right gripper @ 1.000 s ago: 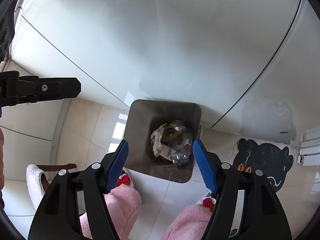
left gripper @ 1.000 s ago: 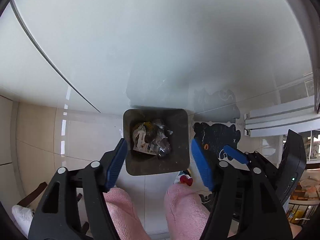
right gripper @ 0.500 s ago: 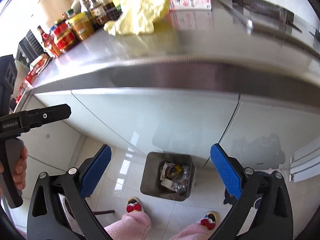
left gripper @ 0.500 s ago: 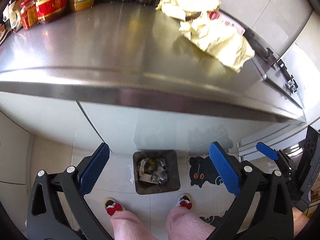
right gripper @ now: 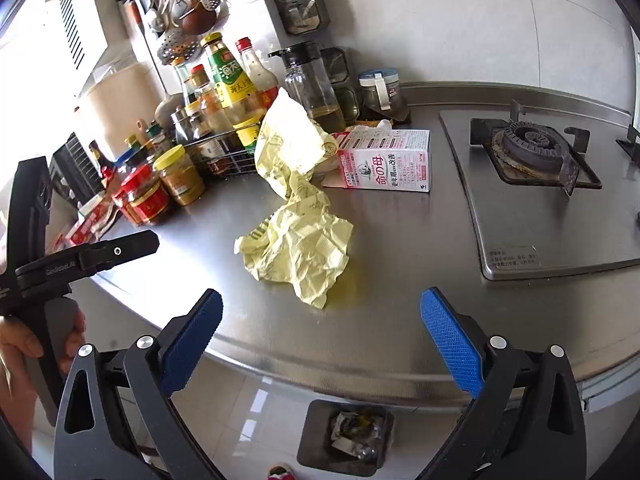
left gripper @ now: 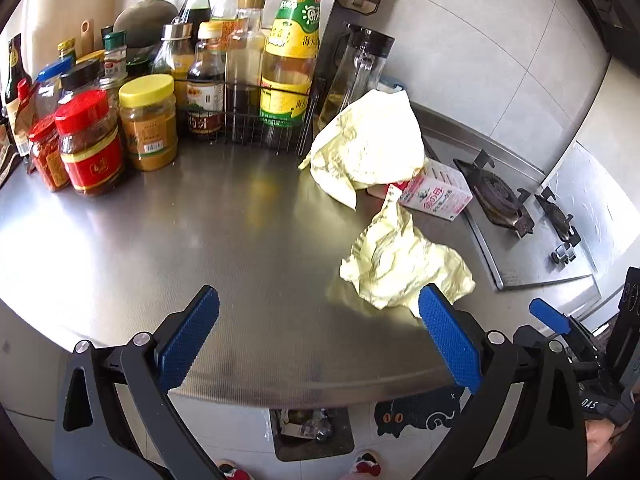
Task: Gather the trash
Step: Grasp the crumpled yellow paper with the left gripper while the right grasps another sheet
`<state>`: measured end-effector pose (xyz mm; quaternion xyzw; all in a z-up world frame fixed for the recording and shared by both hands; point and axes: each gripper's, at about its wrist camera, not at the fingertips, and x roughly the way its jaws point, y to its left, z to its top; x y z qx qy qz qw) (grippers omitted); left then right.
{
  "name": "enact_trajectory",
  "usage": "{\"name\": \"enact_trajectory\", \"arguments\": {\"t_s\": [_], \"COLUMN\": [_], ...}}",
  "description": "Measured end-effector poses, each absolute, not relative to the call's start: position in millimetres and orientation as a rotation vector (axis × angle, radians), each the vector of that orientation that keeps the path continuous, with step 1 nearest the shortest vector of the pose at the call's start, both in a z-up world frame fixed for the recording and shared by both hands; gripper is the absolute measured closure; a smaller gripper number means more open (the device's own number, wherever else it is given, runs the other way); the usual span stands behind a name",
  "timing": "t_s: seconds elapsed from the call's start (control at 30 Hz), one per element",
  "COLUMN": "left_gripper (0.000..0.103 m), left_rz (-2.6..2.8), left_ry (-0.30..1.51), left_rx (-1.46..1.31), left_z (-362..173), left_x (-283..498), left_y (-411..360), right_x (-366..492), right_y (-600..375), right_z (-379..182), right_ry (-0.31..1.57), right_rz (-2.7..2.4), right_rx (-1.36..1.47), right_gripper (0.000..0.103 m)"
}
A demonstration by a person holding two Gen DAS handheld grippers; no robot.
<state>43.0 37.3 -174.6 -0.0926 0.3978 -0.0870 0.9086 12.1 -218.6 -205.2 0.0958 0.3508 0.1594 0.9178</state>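
A steel kitchen counter (left gripper: 168, 248) fills both views, with a gas stove (right gripper: 536, 160) set into its right end. Taking the stove as landmark: far to its left, bottles and jars (left gripper: 224, 68) crowd the counter's back corner; just left of it lies a pink-and-white carton (right gripper: 386, 164); a large crumpled yellow wrapper (left gripper: 368, 148) leans against the carton's left side, and a second crumpled yellow wrapper (right gripper: 298, 252) lies nearer the counter's front edge. Below and left of the stove, on the floor in front of the counter, stands a trash bin (right gripper: 346, 436) with scraps in it. The left gripper (left gripper: 316, 344) and right gripper (right gripper: 320, 340) both hang over the front edge, jaws spread wide with nothing between them.
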Motion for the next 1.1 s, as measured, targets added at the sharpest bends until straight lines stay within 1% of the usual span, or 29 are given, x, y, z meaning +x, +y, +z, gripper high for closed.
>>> {"name": "enact_trajectory", "arguments": {"t_s": [0.2, 0.33, 0.63, 0.73, 0.83, 0.87, 0.9, 0.93, 0.97, 1.0, 1.03, 1.07, 1.1], "left_gripper": [0.008, 0.008, 0.008, 0.008, 0.009, 0.011, 0.014, 0.023, 0.035, 0.042, 0.054, 0.062, 0.065], "left_rz": [-0.201, -0.214, -0.255, -0.253, -0.286, -0.298, -0.314, -0.333, -0.354, -0.378, -0.398, -0.41, -0.414], "left_ry": [0.789, 0.775, 0.803, 0.833, 0.847, 0.847, 0.849, 0.857, 0.867, 0.881, 0.894, 0.903, 0.908], "left_rx": [-0.143, -0.12, -0.109, -0.108, -0.117, -0.118, -0.12, -0.124, -0.131, -0.136, -0.136, -0.128, -0.114], "left_z": [-157, -155, -182, -198, -209, -211, -213, -215, -217, -219, -220, -220, -220], "left_x": [94, 130, 213, 231, 241, 243, 245, 248, 250, 251, 252, 251, 250], "left_y": [30, 25, 22, 20, 17, 16, 15, 14, 13, 11, 10, 7, 4], "right_x": [46, 68, 97, 100, 103, 104, 104, 105, 105, 104, 104, 103, 103], "right_y": [-216, -213, -201, -202, -200, -199, -198, -197, -197, -196, -195, -194, -193], "right_z": [-206, -210, -222, -227, -232, -233, -234, -235, -234, -234, -234, -233, -234], "right_ry": [0.753, 0.773, 0.796, 0.803, 0.817, 0.822, 0.825, 0.826, 0.825, 0.824, 0.823, 0.827, 0.83], "right_rz": [0.319, 0.326, 0.345, 0.35, 0.364, 0.371, 0.378, 0.382, 0.388, 0.394, 0.399, 0.405, 0.411], "right_rx": [0.2, 0.22, 0.215, 0.225, 0.22, 0.217, 0.213, 0.211, 0.208, 0.205, 0.199, 0.196, 0.195], "right_gripper": [0.003, 0.004, 0.007, 0.009, 0.016, 0.021, 0.025, 0.026, 0.031, 0.036, 0.039, 0.045, 0.049]}}
